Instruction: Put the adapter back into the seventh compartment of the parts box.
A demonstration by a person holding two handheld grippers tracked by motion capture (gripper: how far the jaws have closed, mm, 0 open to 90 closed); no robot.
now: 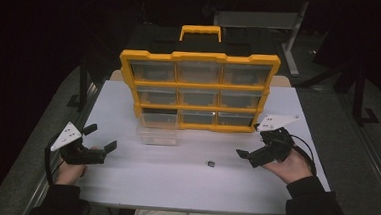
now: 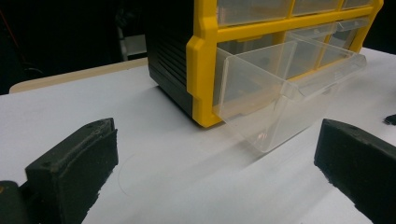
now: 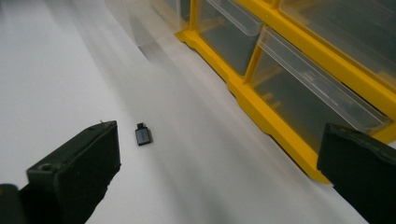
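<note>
Black adapter (image 3: 143, 135) ahead of wide right gripper (image 3: 219, 172), clear drawer (image 2: 280, 100) pulled out before wide left gripper (image 2: 215, 177).

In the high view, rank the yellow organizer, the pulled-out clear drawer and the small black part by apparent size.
1. yellow organizer
2. clear drawer, pulled out at the bottom left
3. small black part, lying on the white table

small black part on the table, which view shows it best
The right gripper view: the small black part lies close ahead between the open jaws, its boxy shape clear. The high view shows it as a speck; the left gripper view catches a dark sliver at its right edge.
</note>
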